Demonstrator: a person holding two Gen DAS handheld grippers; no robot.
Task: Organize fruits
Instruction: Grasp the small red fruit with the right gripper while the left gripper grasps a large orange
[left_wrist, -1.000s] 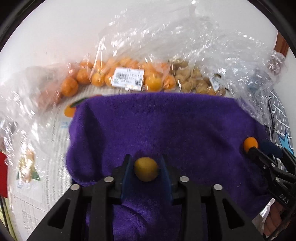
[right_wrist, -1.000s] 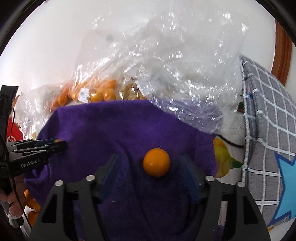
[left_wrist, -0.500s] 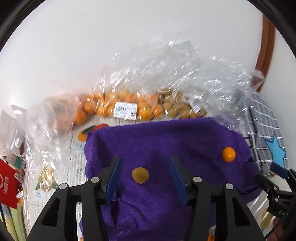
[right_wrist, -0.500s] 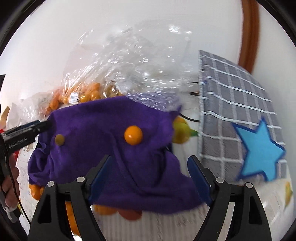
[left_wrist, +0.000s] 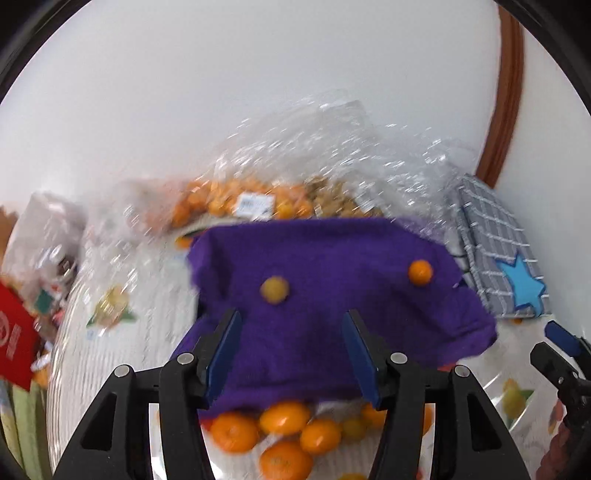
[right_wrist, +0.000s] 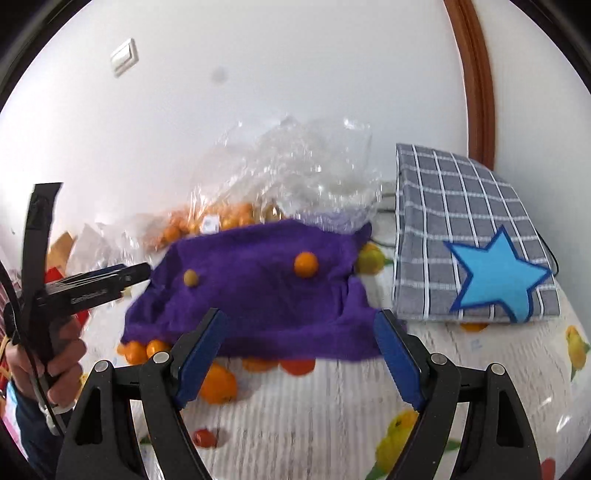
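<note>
1. My left gripper (left_wrist: 291, 354) stands with its blue pads apart and nothing between them; these jaws have just been opening. They hang over the lower middle of the left wrist frame, above the near edge of the purple cloth (left_wrist: 332, 325).
2. My right gripper (right_wrist: 301, 360) is spread wider, also empty, at the bottom centre of the right wrist frame; its jaws widened a moment back too.
3. The yellowish fruit (left_wrist: 274, 290) lies free on the cloth, just above my left pads in the frame.
4. The orange fruit (right_wrist: 306, 264) sits on the cloth too, well apart from the yellowish one, to its right.
5. Loose oranges (left_wrist: 284, 417) show under the cloth's near edge, on the fruit-print table cover (right_wrist: 332, 413).
6. Behind the cloth, clear plastic bags (left_wrist: 332, 155) hold more orange fruit.
7. At right lies a grey checked cloth with a blue star (right_wrist: 480, 240).
</note>
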